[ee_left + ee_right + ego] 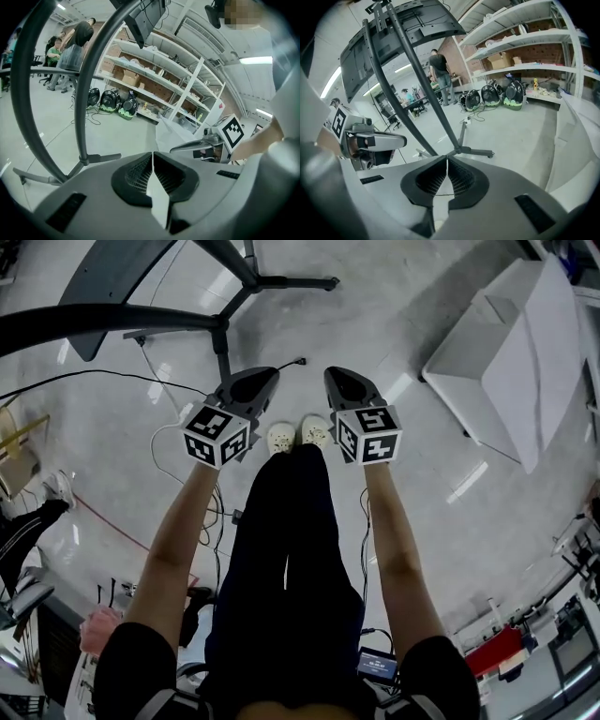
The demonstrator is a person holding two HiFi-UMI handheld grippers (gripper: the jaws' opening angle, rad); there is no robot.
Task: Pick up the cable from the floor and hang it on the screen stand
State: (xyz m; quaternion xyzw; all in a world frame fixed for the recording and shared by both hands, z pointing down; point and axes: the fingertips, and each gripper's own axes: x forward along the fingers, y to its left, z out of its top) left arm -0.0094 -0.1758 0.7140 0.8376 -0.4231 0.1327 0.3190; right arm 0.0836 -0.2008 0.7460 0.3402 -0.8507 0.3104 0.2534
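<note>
Over the floor (450, 540), left claw (265, 374) and right claw (337, 374) closed, angled downward.

Glossy floor (394, 315), matt metal screen stand (112, 317)

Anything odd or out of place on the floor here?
A black cable lies loose on the floor near a leg of the screen stand, just ahead of the person's shoes. Nothing spilled or broken shows.
</note>
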